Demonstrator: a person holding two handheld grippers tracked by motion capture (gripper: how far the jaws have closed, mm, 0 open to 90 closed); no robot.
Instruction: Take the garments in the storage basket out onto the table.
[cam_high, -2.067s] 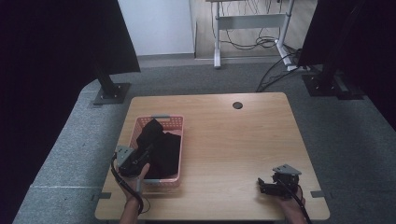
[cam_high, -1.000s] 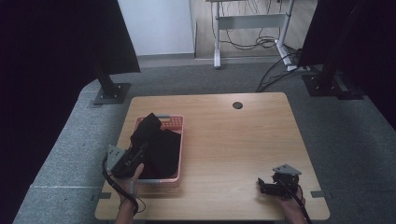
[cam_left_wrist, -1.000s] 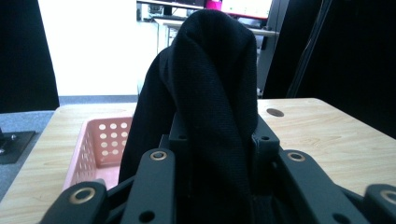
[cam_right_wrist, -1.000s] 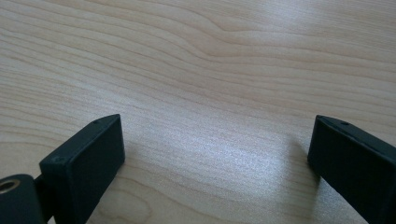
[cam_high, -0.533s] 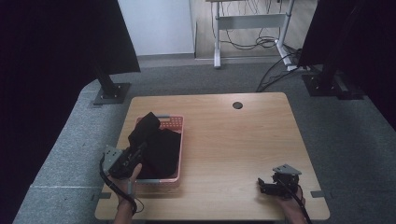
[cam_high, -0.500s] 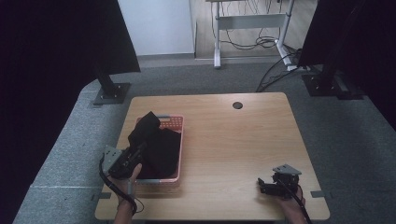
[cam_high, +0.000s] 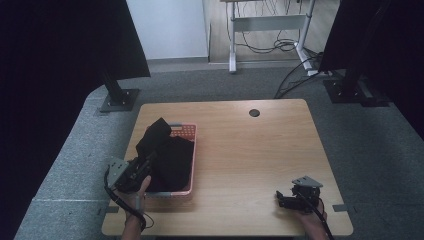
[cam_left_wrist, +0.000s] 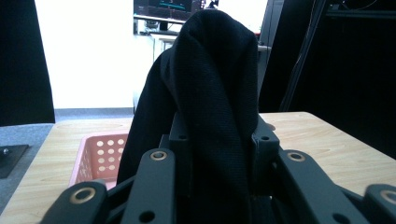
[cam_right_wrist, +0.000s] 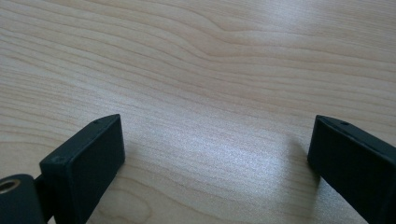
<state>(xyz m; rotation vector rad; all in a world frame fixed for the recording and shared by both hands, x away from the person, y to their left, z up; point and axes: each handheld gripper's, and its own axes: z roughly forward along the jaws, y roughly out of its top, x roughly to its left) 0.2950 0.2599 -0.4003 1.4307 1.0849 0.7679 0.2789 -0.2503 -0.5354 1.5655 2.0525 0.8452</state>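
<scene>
A black cloth lies in a pink perforated basket on the left of the wooden table. One end of the cloth stands up in a peak over the basket's far left corner. My left gripper is at the basket's near left side, shut on a fold of that cloth. In the left gripper view the cloth rises in a tall hump out of the left gripper, with the basket behind and below. My right gripper rests low at the table's near right, open; its jaws in the right gripper view stand wide apart over bare wood.
A round dark grommet sits near the table's far edge. Grey carpet surrounds the table, with black stand bases at far left and far right. A desk frame with cables stands beyond.
The left gripper has drawn back toward the near left edge of the basket, pulling the cloth up, so its peak now stands higher. The right gripper has stayed put.
</scene>
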